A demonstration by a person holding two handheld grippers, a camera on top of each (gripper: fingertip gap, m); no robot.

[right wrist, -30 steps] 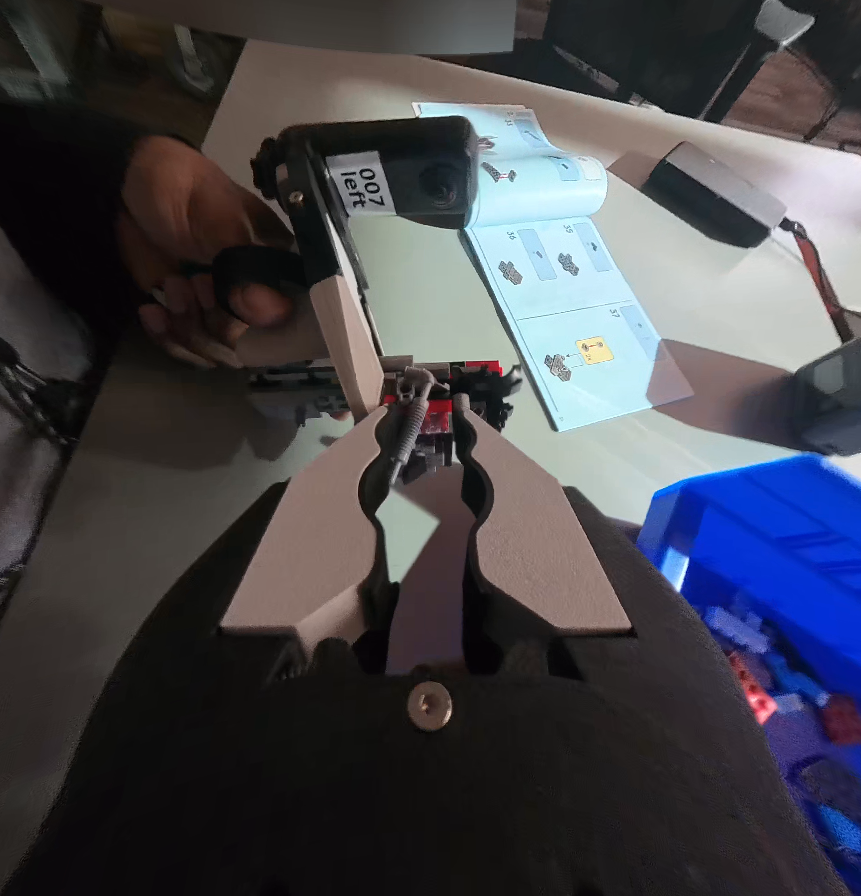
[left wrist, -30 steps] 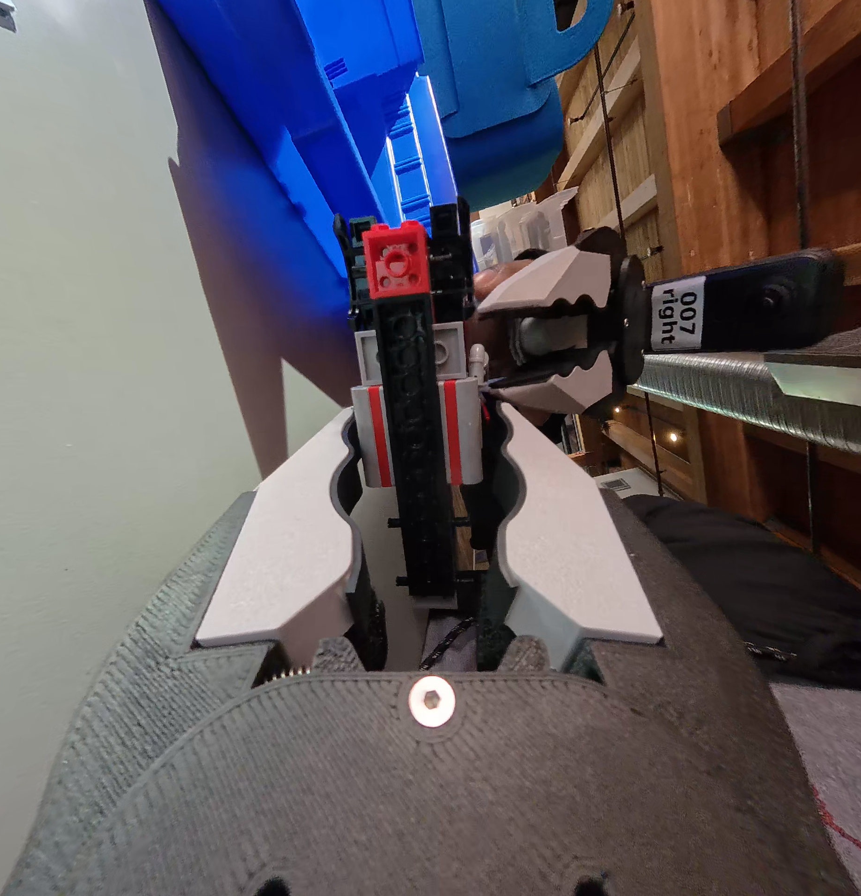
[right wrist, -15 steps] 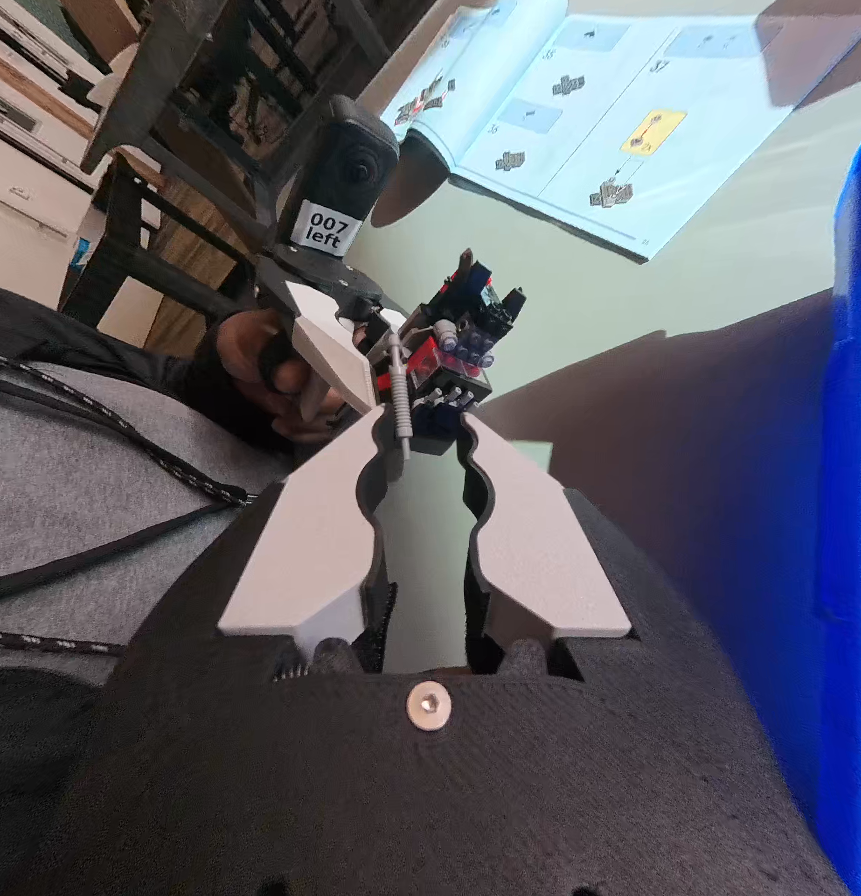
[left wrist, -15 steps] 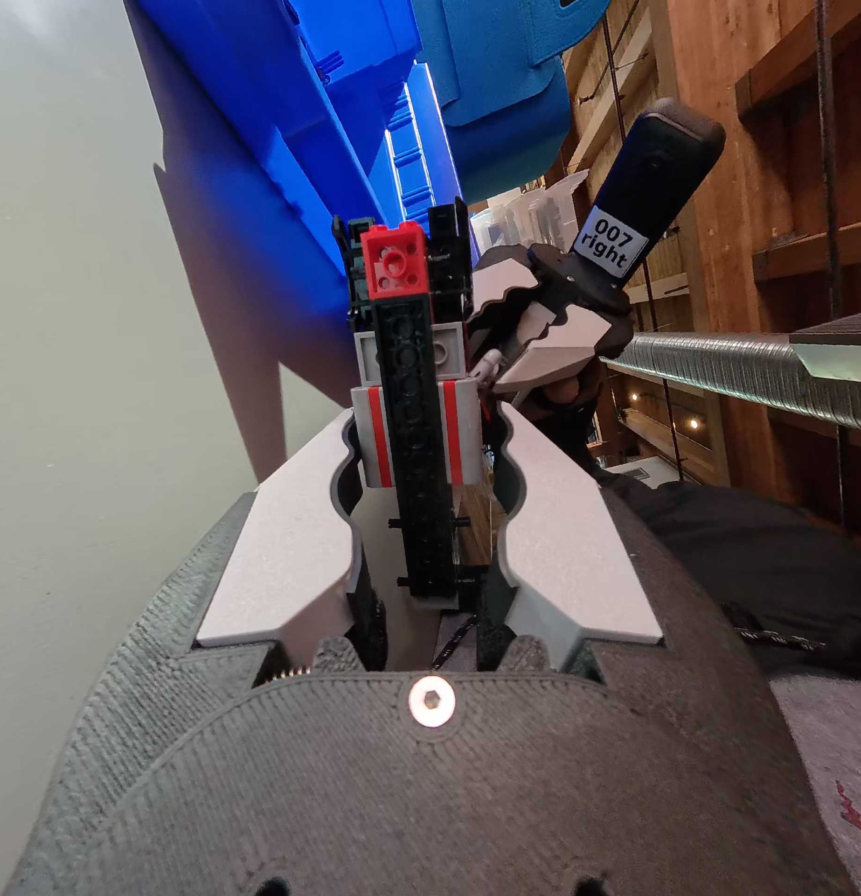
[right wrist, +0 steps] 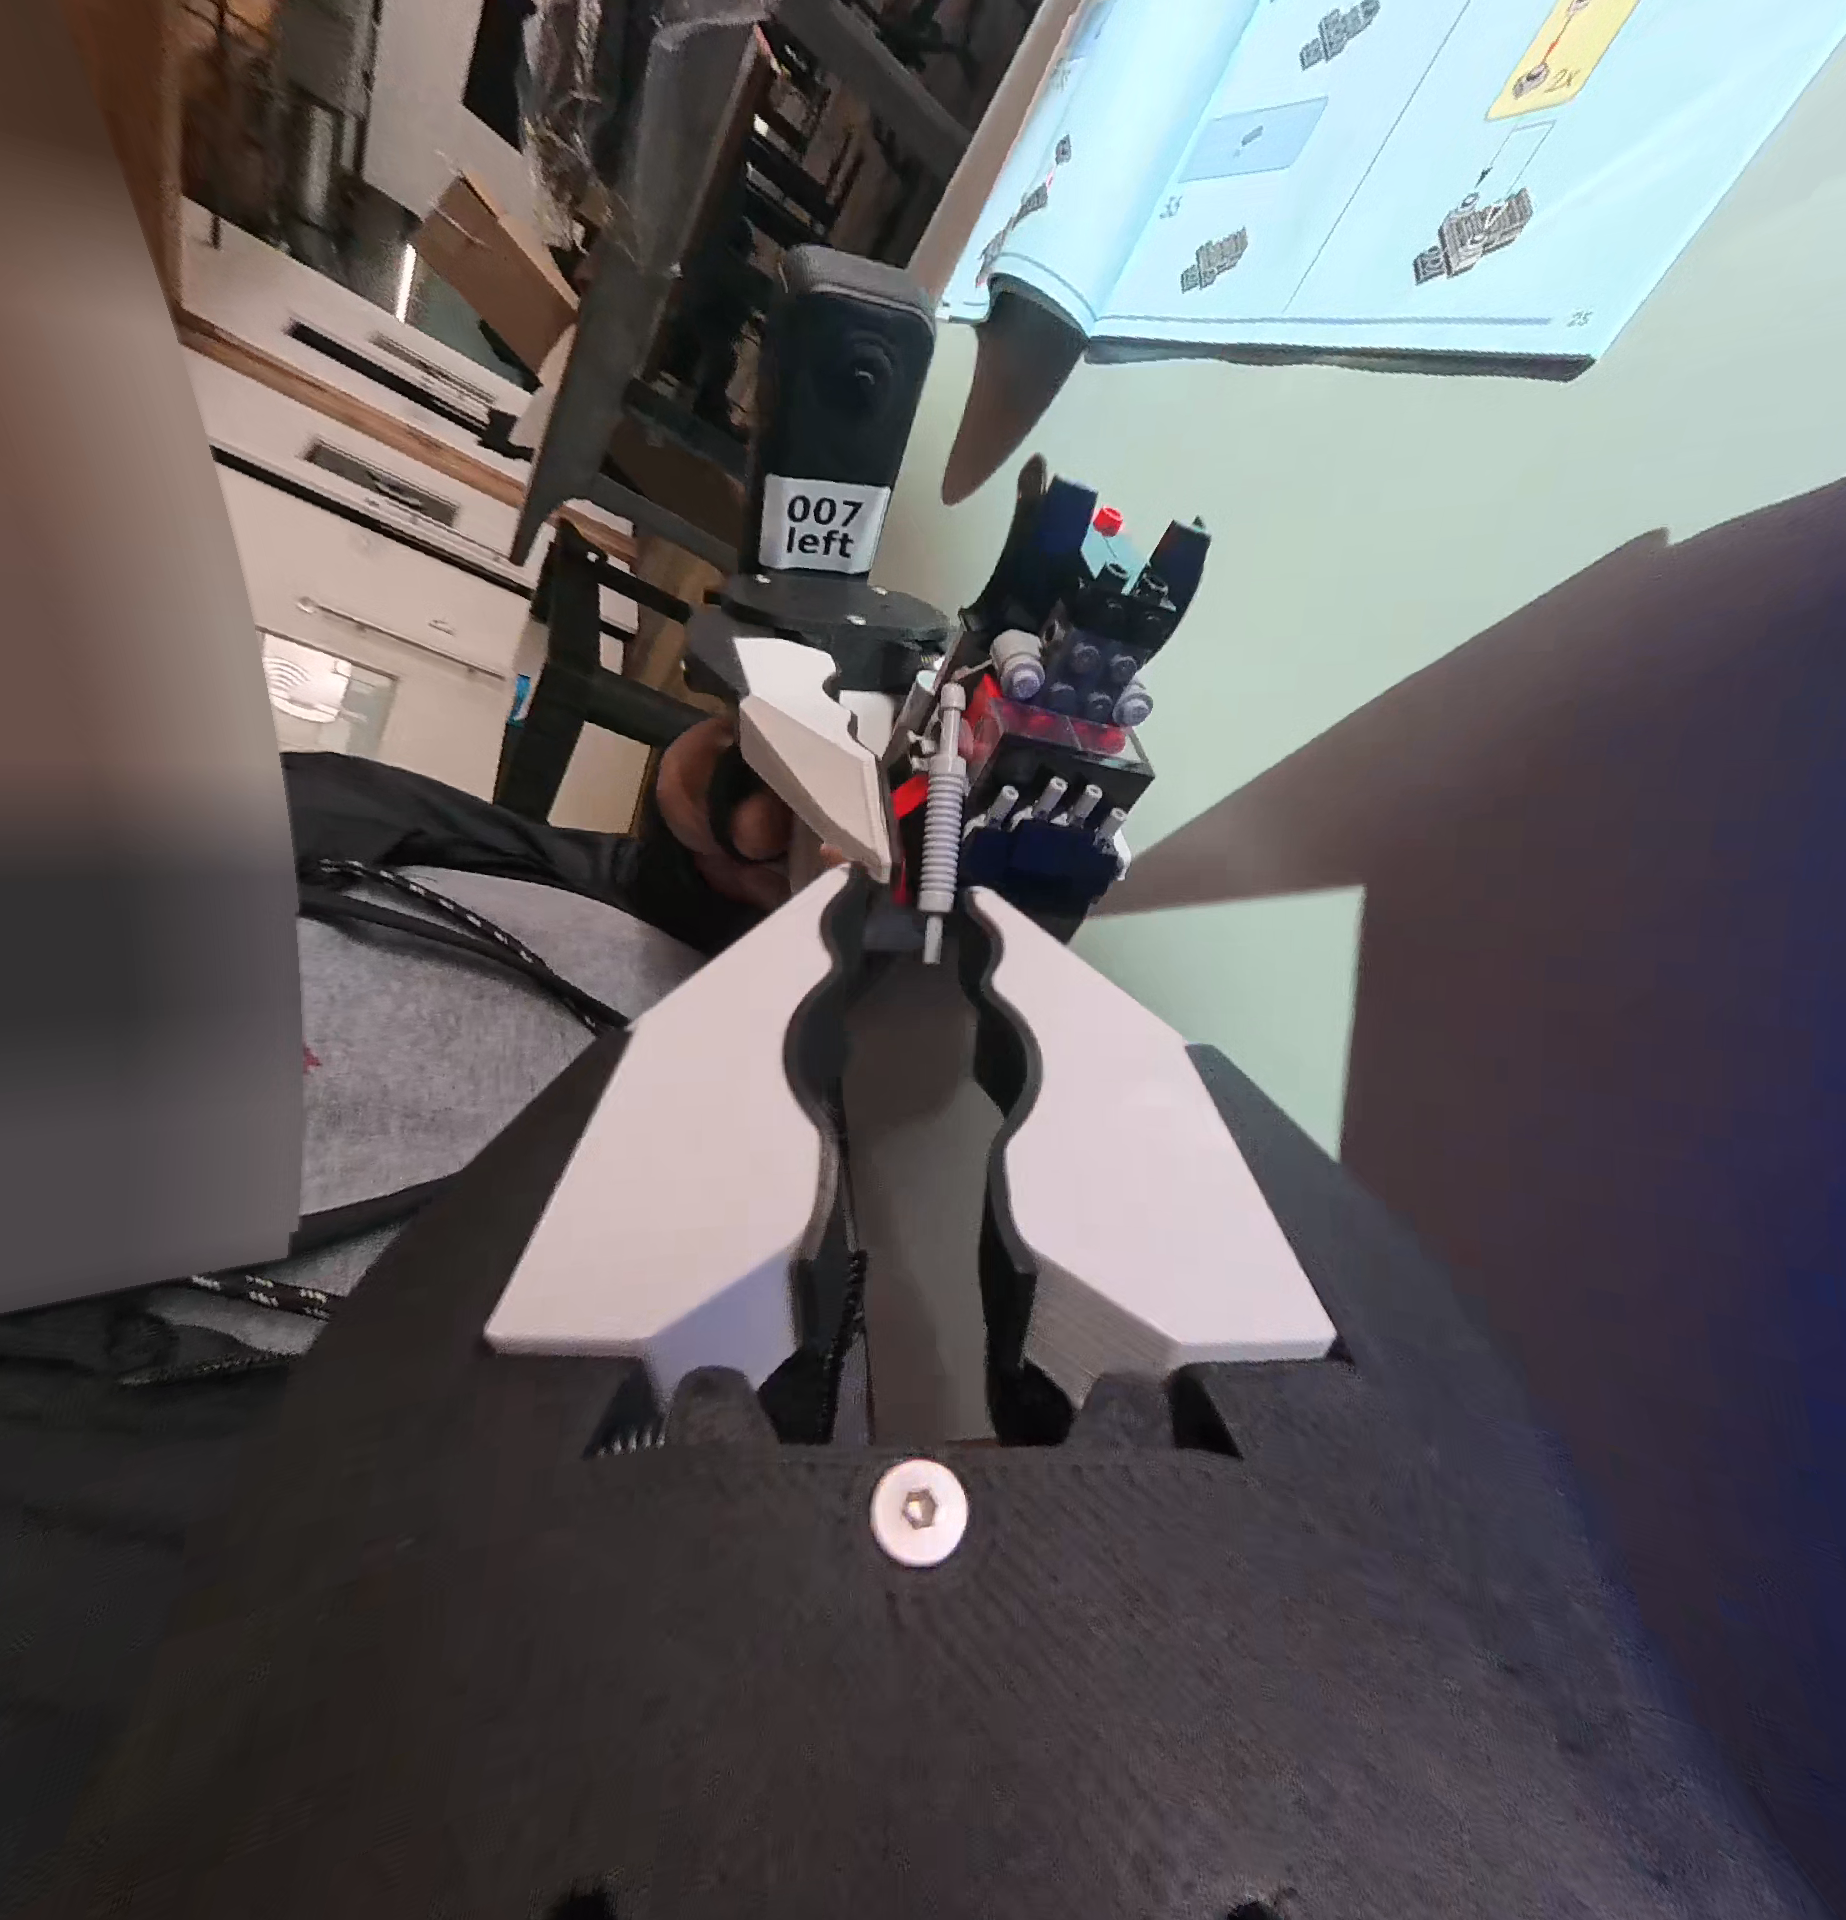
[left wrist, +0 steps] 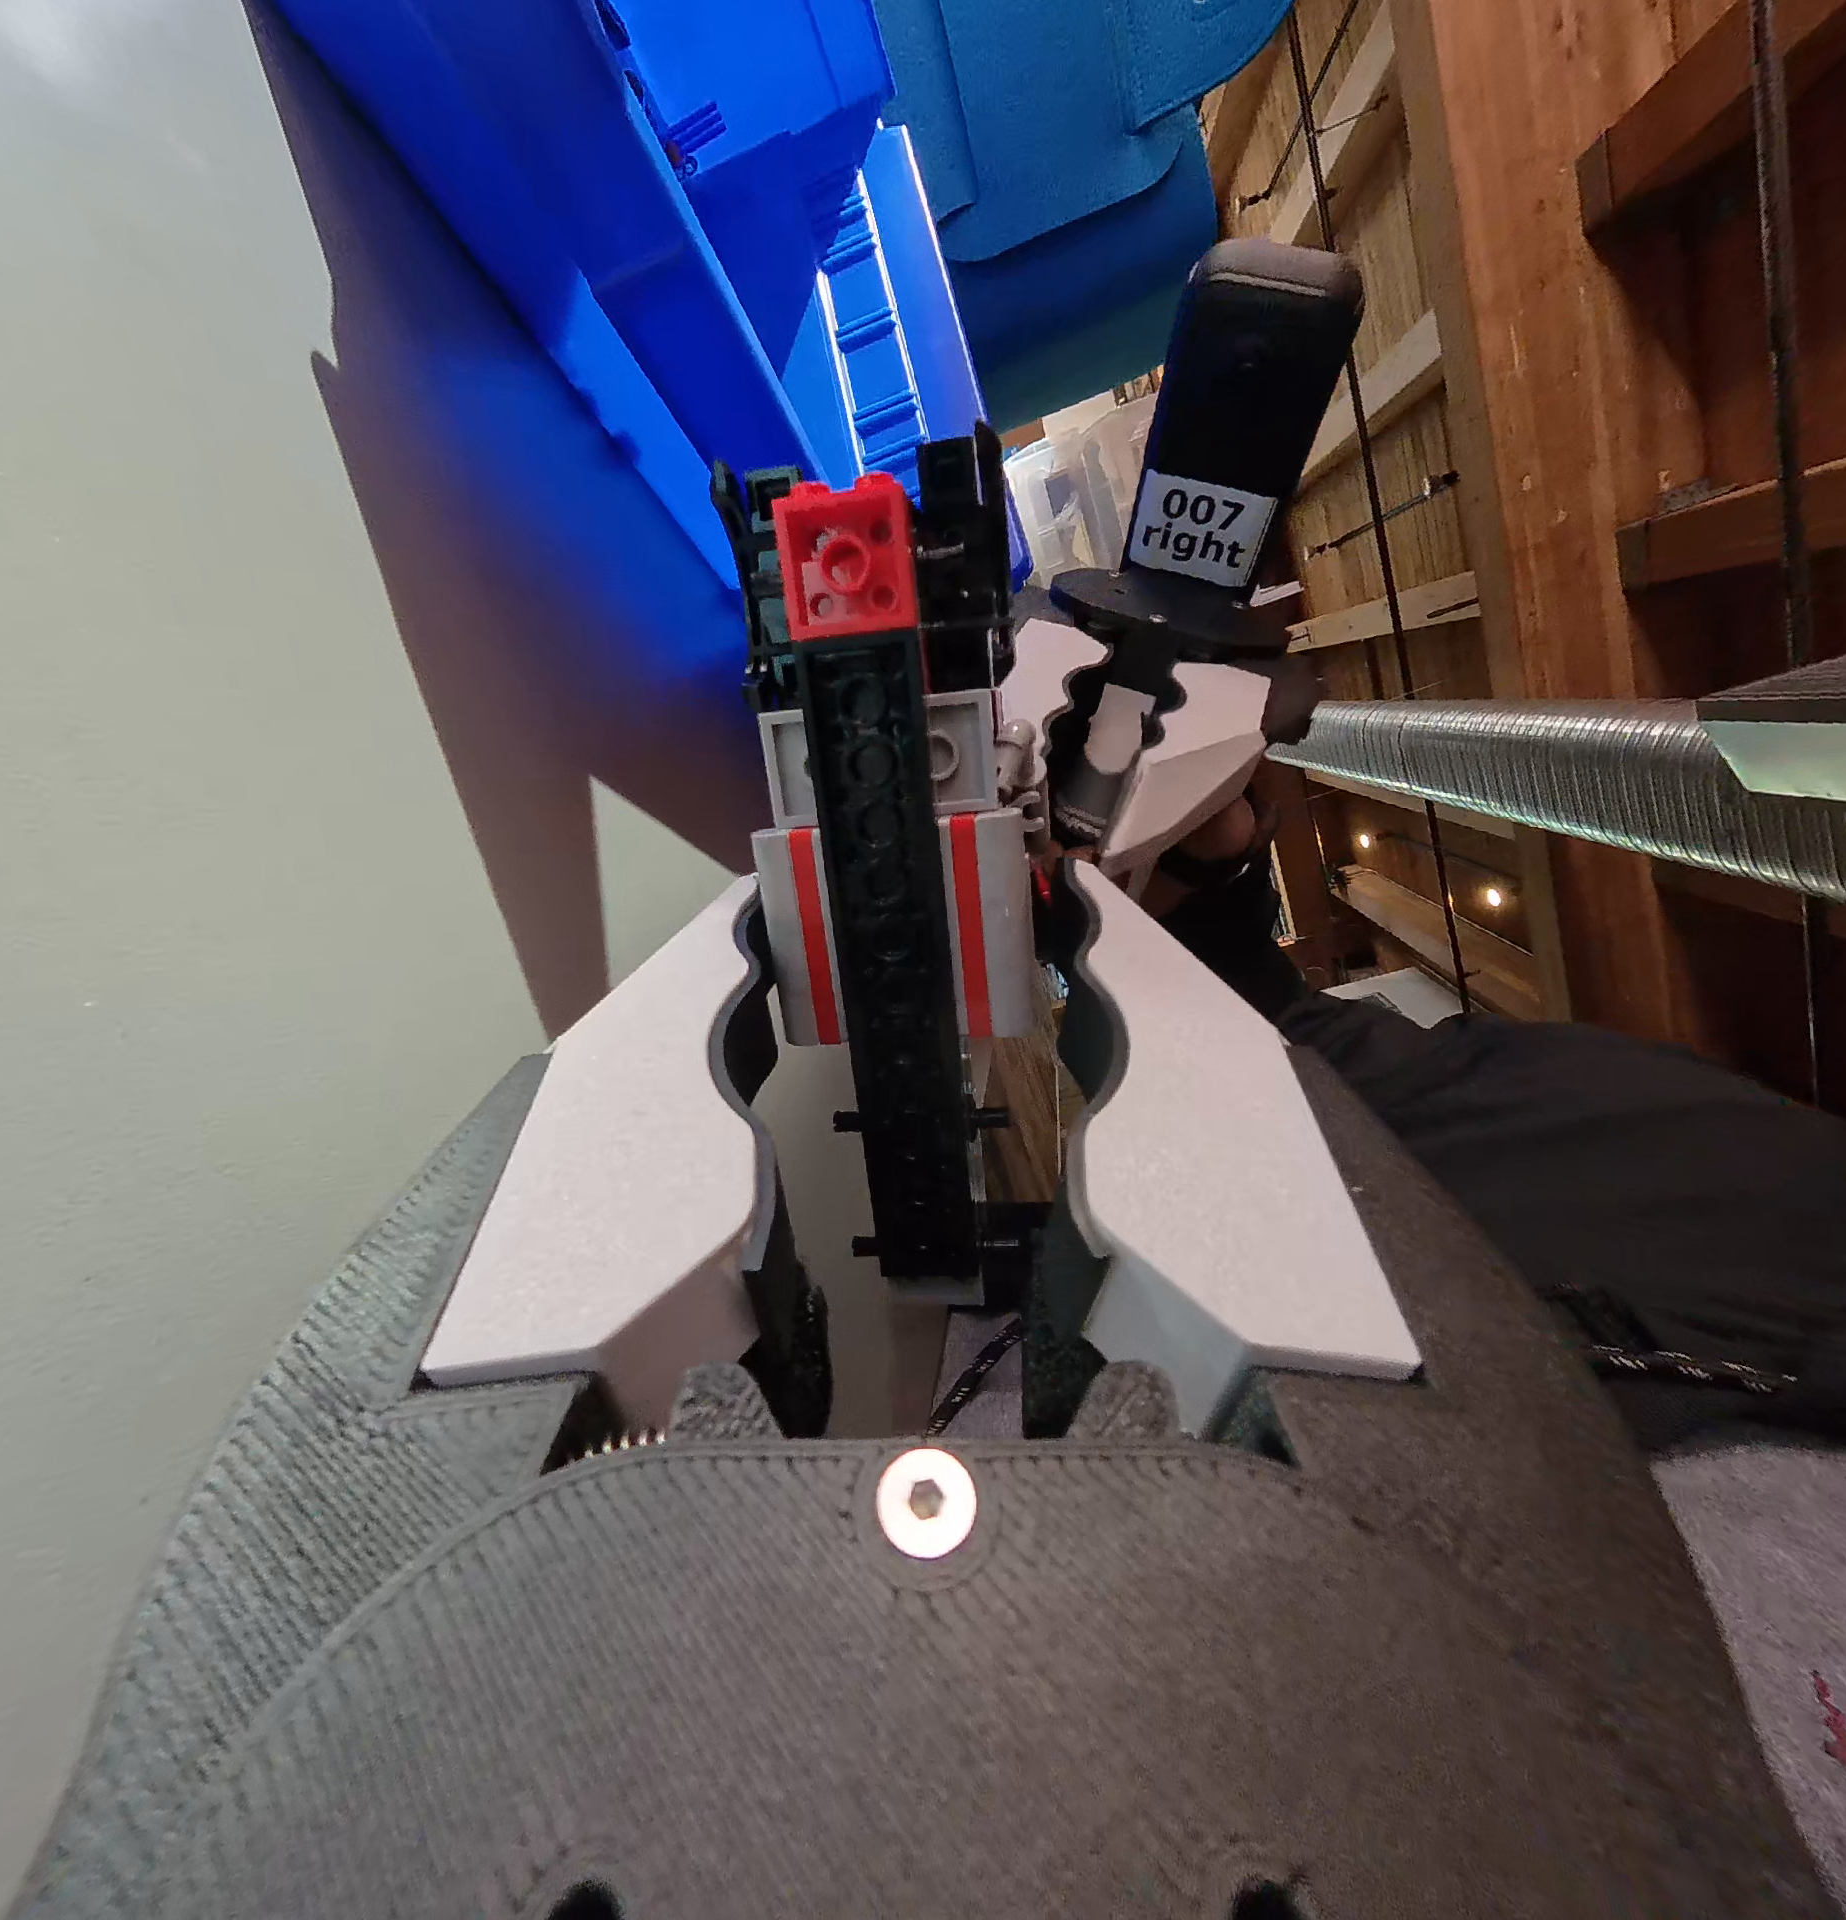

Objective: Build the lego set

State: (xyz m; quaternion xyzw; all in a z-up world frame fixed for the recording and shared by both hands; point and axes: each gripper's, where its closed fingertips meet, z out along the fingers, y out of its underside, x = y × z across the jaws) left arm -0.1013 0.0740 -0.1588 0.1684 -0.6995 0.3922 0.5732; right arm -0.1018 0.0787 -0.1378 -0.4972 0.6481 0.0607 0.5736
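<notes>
My left gripper (left wrist: 908,904) is shut on the lego model (left wrist: 877,883), a long black beam with a grey red-striped block and a red brick at its far end, held off the table. In the right wrist view the model (right wrist: 1064,748) shows black, dark-blue and red parts with grey studs. My right gripper (right wrist: 911,894) is shut on the end of a small grey ribbed rod (right wrist: 940,821), which lies against the model's side, next to the left gripper's finger (right wrist: 815,769). In the left wrist view the right gripper (left wrist: 1095,769) sits just right of the model, and the rod (left wrist: 1014,743) is mostly hidden.
A blue bin (left wrist: 586,260) stands close behind the model on the pale green table (left wrist: 119,727). An open instruction booklet (right wrist: 1366,208) lies on the table (right wrist: 1418,623) beyond the model. A hand (right wrist: 711,800) grips the left tool. A silver duct (left wrist: 1521,769) runs at the right.
The right gripper has rolled about a quarter turn, so its camera now stands upright instead of lying sideways. It has kept the rod against the model's side. The left gripper has held the model still.
</notes>
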